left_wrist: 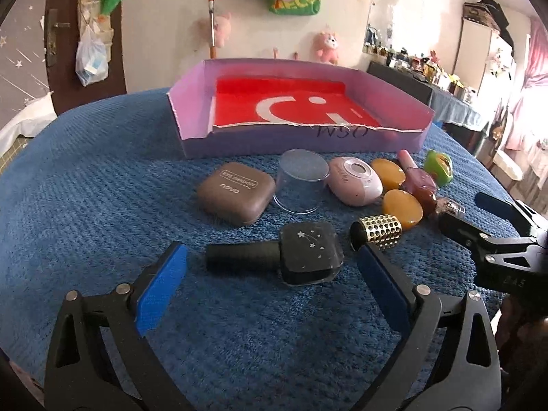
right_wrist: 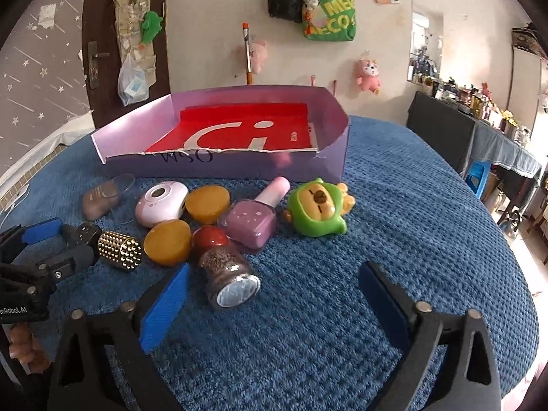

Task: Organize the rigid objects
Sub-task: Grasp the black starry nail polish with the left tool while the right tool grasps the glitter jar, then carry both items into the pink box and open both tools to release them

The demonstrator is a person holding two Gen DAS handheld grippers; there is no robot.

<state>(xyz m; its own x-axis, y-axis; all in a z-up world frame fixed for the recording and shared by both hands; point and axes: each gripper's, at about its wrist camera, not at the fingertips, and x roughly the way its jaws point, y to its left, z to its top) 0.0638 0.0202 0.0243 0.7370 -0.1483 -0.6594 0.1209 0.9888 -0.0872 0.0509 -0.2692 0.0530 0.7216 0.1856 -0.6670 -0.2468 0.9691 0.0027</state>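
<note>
Both claws gaped, holding nothing: the left gripper (left_wrist: 272, 281) straddled the black bottle (left_wrist: 277, 255), the right gripper (right_wrist: 274, 303) the glitter jar (right_wrist: 227, 275), all lying crowded before the empty tray (right_wrist: 219, 167). Closing could nudge the studded cap (left_wrist: 378, 231) or roll the jar.

This is a room in a home, probably a bedroom: a blue blanket (right_wrist: 394, 205) covers the surface, pink plush toys (right_wrist: 368, 75) and a green bag (right_wrist: 330, 17) hang on the wall, and a side table (right_wrist: 479, 126) carries many small bottles
</note>
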